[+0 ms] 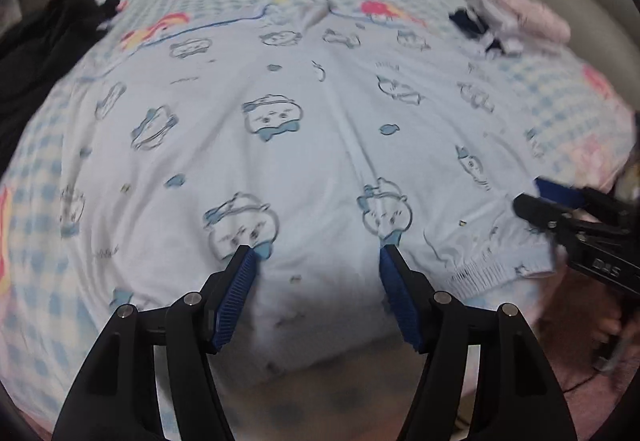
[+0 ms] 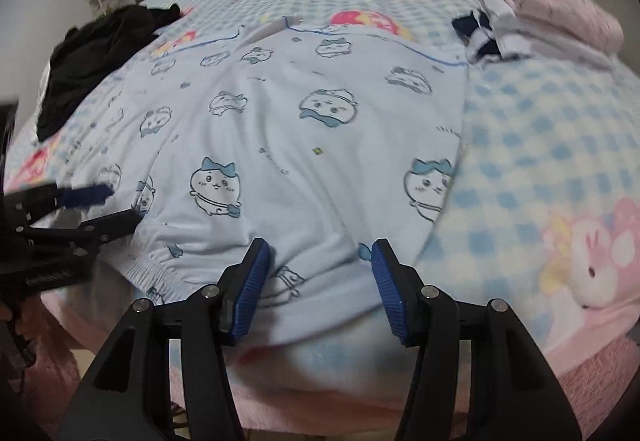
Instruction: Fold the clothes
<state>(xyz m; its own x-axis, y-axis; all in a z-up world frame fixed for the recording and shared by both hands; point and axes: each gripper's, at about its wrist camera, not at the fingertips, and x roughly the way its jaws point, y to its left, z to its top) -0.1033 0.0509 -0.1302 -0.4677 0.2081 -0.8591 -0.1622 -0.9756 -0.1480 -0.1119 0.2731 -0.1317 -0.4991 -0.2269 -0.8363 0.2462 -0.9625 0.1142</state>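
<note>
A: With the pale-blue garment [image 1: 304, 129] spread flat on the bed [image 2: 540, 129], why do both grippers hang over its near hem?

B: Probably to lift that edge. The left gripper [image 1: 316, 253] and right gripper [image 2: 320, 253] gape wide, holding nothing; cloth lies just beyond their tips.

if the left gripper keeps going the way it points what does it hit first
Most likely the light blue garment spread on the bed: the left gripper points down at its near part, jaws open, nothing between them. Depth is hard to judge.
</note>
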